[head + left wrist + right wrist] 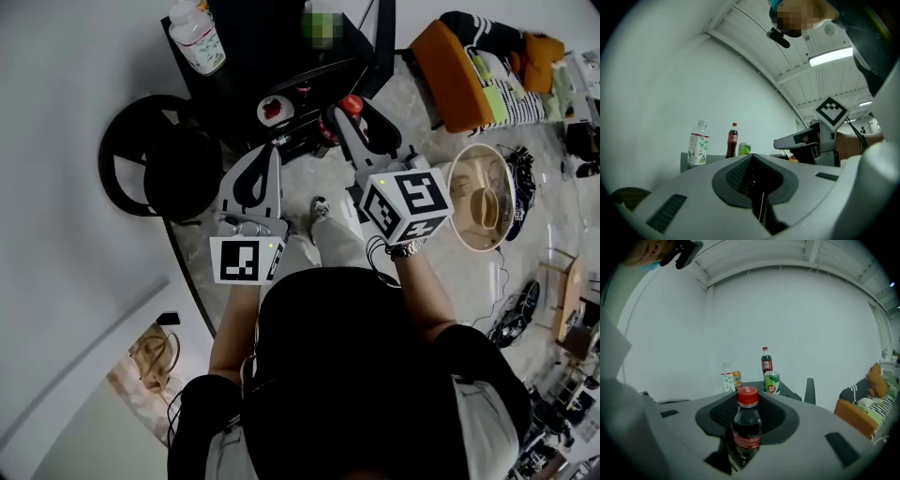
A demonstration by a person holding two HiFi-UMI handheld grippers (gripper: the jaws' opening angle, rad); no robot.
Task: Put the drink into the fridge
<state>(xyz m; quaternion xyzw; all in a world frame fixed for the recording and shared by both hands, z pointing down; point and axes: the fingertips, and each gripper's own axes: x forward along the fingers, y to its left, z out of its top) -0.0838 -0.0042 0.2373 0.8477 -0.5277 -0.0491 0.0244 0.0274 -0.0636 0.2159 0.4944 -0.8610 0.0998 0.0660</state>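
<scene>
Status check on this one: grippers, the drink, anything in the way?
Left gripper shut, empty. Right gripper shut on cola bottle, upright, red cap on. No fridge in view; black table stands ahead.

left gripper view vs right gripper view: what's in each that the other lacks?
Left only: the right gripper with its marker cube, and the left gripper's shut, empty jaws. Right only: the small cola bottle clamped in the right jaws, and an orange sofa. Both: the clear bottle, tall cola bottle and green can.
</scene>
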